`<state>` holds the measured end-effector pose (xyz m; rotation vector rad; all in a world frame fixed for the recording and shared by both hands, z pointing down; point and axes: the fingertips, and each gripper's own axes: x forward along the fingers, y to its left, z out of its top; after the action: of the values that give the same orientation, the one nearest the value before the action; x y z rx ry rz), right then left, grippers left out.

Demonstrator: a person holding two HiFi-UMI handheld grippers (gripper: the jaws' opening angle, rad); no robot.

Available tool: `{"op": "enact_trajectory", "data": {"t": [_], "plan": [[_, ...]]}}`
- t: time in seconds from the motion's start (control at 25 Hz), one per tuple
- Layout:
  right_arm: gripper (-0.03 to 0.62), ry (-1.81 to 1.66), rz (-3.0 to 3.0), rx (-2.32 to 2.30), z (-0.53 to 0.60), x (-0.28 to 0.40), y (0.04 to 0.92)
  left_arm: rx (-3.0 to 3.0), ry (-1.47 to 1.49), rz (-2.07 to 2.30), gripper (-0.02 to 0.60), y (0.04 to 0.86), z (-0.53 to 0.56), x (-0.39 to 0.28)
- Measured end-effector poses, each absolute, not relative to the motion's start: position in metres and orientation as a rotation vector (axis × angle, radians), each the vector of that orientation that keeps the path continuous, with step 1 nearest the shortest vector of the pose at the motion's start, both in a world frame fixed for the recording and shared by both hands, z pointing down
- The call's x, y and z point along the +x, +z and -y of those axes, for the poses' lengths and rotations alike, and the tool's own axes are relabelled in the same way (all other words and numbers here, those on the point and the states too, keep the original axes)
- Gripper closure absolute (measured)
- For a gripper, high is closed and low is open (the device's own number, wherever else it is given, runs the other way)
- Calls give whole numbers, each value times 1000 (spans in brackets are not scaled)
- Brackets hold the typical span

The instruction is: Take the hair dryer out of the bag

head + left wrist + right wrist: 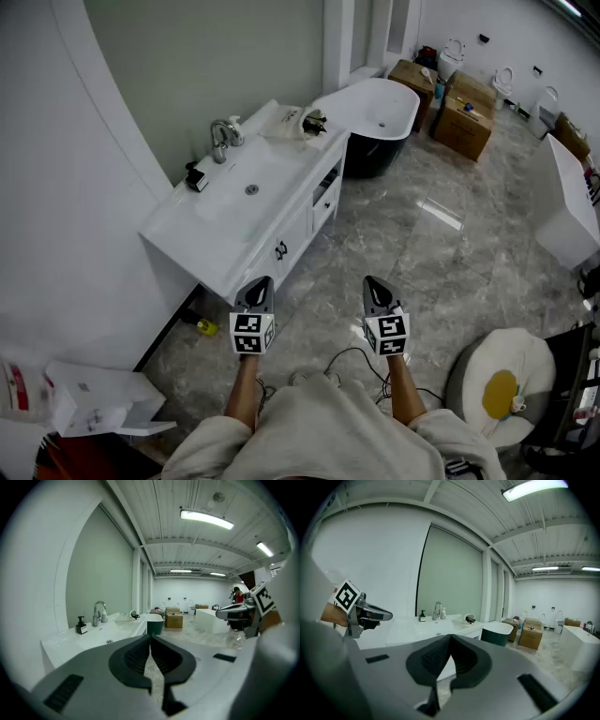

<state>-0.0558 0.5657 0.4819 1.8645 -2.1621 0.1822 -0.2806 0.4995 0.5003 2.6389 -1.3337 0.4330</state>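
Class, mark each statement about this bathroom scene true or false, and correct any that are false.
1. The left gripper and the right gripper both have shut, empty jaws. True.
2. The left gripper holds the bag. False: the bag lies on the vanity counter, well away from both grippers.
3. The faucet stands on the wall side of the sink. True.
4. The bathtub stands between the person and the vanity counter. False: it stands beyond the counter's far end.
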Motion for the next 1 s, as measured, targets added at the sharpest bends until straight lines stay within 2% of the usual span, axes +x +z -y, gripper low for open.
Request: {"op": "enact_trajectory", "data": {"t": [0.56,0.6,0.64,0.68,0.76,0.8,0.92,1.0], "plan": [[594,181,2207,1869,-577,-39,489,2661,426,1294,563,502,-515,-255],[578,182,2227,1862,-578,-38,489,2665,415,1285,563,501,-517,-252],[526,186,2249,1852,-578,-38,489,2667,409,1273,558,502,-519,-248],[471,191,2274,1841,-579,-37,488,2670,409,1255,528,503,-521,-243],[370,187,2313,1817,-582,-36,488,2684,415,1218,379,505,-525,-232],[331,182,2326,1803,-583,-35,489,2693,416,1207,354,505,-527,-228],[255,172,2358,1748,-586,-33,492,2712,413,1200,330,502,-532,-215],[254,169,2365,1728,-589,-30,494,2717,416,1200,322,501,-535,-208]]}}
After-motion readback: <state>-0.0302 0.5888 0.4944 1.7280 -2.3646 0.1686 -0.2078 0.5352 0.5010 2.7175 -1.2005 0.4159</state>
